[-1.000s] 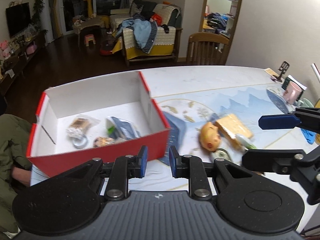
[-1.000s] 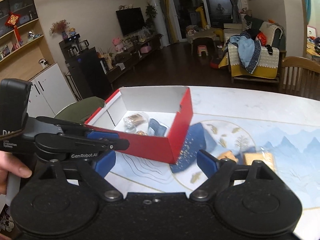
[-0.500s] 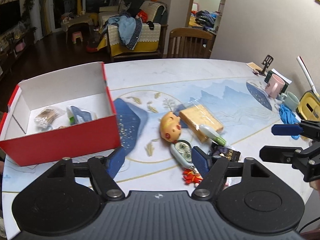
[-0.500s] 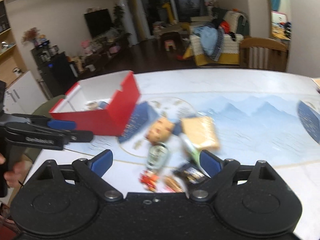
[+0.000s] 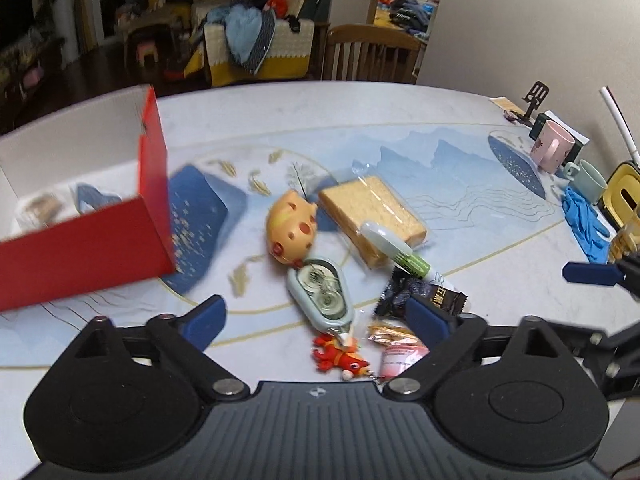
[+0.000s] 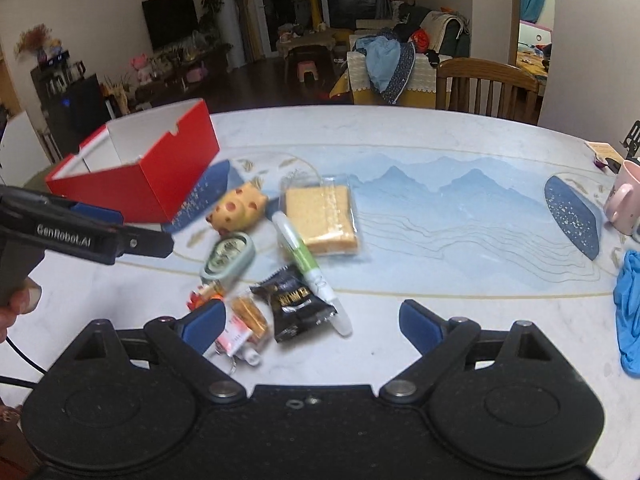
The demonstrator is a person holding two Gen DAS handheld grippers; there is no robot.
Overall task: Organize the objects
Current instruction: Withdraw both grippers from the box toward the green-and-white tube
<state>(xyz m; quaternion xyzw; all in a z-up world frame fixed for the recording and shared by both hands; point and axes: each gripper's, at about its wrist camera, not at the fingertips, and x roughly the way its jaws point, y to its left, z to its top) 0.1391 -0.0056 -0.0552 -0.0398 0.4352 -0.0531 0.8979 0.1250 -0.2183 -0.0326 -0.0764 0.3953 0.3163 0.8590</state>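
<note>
Both tools swing from the red box (image 5: 88, 248) toward the clutter, left tool (image 5: 316, 316) opening empty over the tape dispenser (image 5: 322, 292), right tool (image 6: 310, 322) apart, next pick pending.

One red box (image 6: 160, 184), two mugs (image 5: 554, 150), one wooden chair (image 6: 486, 86)

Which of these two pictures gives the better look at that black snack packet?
The right wrist view. There the black snack packet lies whole and unobstructed on the table, its gold lettering facing the camera. In the left wrist view the same packet is partly hidden behind one blue pad of the left gripper, whose jaws are opening with nothing gripped.
</note>
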